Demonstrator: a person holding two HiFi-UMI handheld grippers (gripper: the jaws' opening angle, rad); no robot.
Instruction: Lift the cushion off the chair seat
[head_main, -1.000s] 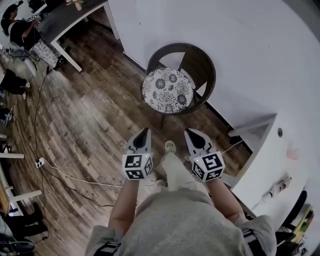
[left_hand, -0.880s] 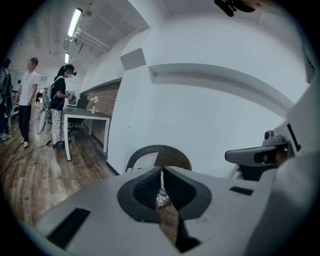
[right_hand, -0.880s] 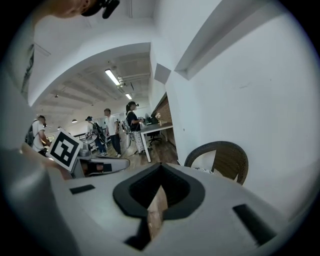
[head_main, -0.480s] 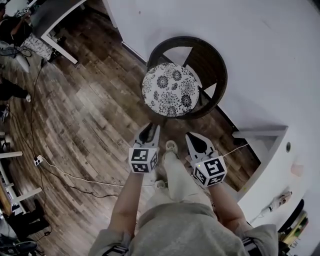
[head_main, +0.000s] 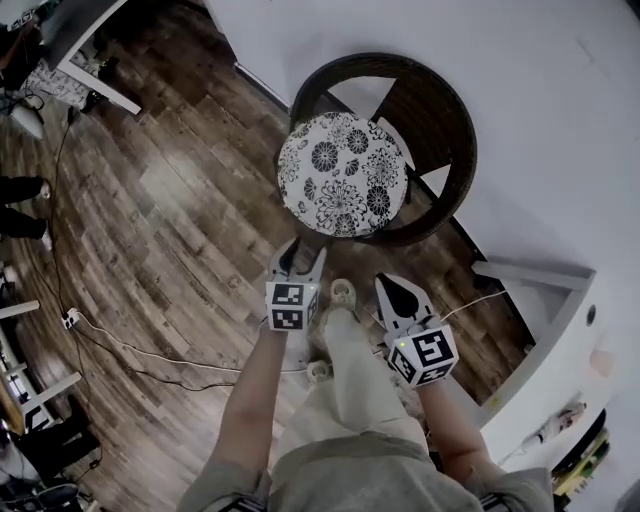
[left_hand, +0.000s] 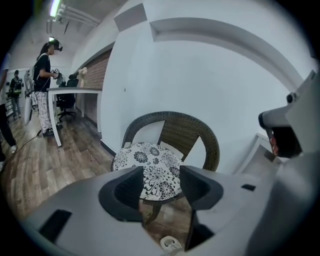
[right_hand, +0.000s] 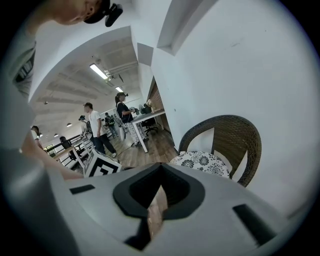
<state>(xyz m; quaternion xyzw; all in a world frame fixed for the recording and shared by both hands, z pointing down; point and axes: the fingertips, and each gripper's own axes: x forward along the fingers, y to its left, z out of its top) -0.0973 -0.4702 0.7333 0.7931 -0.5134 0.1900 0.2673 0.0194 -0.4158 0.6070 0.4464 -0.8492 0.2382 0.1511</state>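
Note:
A round cushion with a black-and-white flower print lies on the seat of a dark wicker chair that stands against the white wall. My left gripper hangs short of the cushion's near edge. Its jaws are opening and nothing is between them. In the left gripper view the cushion shows through the gap of the left gripper. My right gripper is further back and to the right, shut and empty. From the right gripper the cushion and chair lie ahead to the right.
Wood plank floor surrounds the chair. A white ledge juts from the wall at the right. A cable runs across the floor at the left. A white table and several people are far off.
Both grippers have moved forward and down toward the chair. The left gripper's jaws, shut before, now stand apart. The chair and cushion look larger and nearer.

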